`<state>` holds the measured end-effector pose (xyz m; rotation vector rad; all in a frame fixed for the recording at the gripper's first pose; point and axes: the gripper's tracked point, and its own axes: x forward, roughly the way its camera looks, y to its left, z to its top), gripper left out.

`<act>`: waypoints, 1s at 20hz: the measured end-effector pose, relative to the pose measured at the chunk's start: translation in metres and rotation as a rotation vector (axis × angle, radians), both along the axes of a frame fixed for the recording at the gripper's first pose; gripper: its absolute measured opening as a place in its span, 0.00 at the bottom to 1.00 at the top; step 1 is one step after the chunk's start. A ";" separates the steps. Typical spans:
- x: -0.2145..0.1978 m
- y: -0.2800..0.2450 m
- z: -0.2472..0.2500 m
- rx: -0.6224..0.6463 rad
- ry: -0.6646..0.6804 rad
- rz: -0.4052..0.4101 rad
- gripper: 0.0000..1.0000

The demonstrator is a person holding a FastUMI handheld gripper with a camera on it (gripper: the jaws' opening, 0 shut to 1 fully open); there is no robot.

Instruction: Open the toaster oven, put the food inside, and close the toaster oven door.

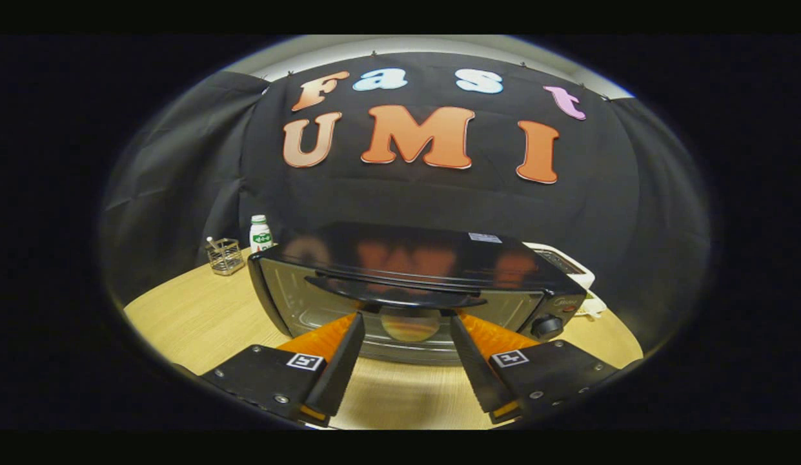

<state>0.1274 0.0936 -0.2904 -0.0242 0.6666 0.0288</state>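
Gripper view. Toaster oven [410, 284]: boxy black body with a glossy, reflective top, a curved glass door fronted by a long dark bar handle [395, 292], and a round knob [546, 327] at the right end; the door appears shut; it stands at the centre of the frame on the surface [200, 316], which is pale wood-grain laminate with a rounded edge. Tongs [406, 320]: two wedge-shaped fingers rising from the bottom of the frame, set apart with a wide gap and holding nothing; their tips lie just under the handle, at the door glass, and contact cannot be judged. Each finger base is a flat plate with screws and a square printed marker. Left of centre, behind the oven: small wire-mesh holder [225, 256], beside it a white plastic bottle [260, 233] with a green label. Right of centre, behind the oven: a white appliance [571, 263], partly hidden.
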 end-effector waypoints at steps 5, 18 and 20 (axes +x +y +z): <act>-0.012 0.000 0.015 0.047 -0.011 0.028 0.80; -0.065 -0.061 0.206 0.000 -0.437 0.025 0.82; -0.075 -0.065 0.226 0.011 -0.486 0.026 0.82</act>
